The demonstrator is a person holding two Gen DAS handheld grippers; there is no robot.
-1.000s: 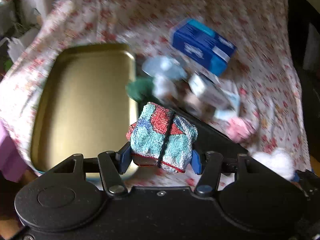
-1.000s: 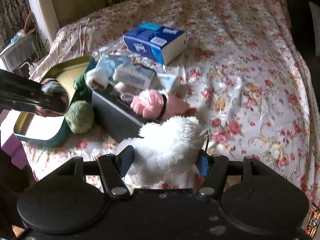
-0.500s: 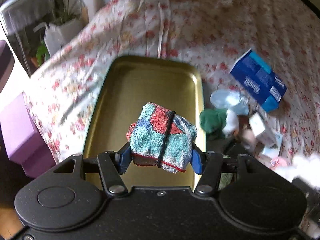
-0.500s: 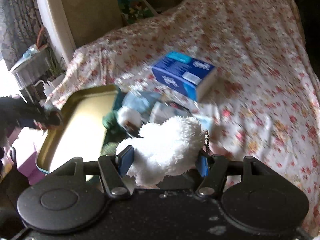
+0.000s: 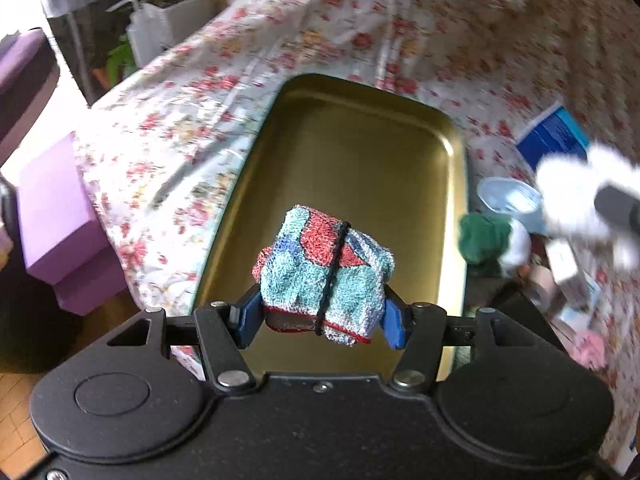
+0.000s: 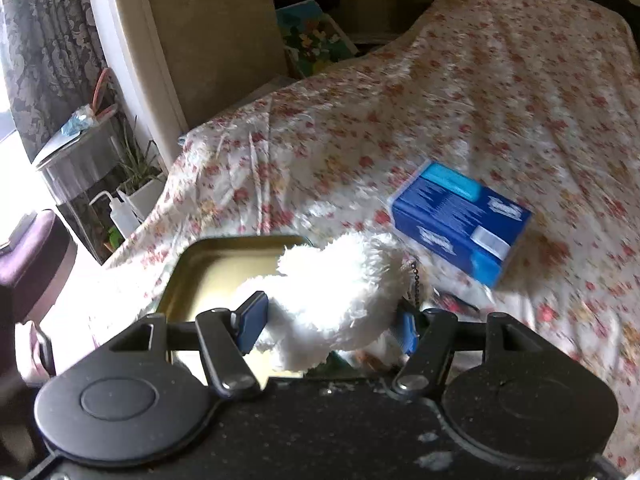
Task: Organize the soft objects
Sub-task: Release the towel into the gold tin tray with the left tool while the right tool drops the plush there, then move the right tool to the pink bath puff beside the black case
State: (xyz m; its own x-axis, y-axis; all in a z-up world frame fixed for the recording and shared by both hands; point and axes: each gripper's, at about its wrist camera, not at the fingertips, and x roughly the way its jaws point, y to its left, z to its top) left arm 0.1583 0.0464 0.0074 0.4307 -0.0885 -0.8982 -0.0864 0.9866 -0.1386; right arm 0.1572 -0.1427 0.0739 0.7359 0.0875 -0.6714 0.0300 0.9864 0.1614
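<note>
I am holding the left gripper (image 5: 322, 316) over the gold tray (image 5: 360, 152), its blue pads pinching a rolled towel bundle (image 5: 326, 276) bound with a black band. The right gripper (image 6: 332, 324) is clamping a white fluffy toy (image 6: 340, 288) above the tray's near end; a blue box (image 6: 460, 220) is lying on the floral bedspread (image 6: 500, 100).

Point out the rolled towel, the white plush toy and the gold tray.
rolled towel (image 5: 324, 276): left wrist view, middle of the bundle.
white plush toy (image 6: 336, 292): right wrist view, fluffy body.
gold tray (image 5: 360, 160): left wrist view, bare floor.
</note>
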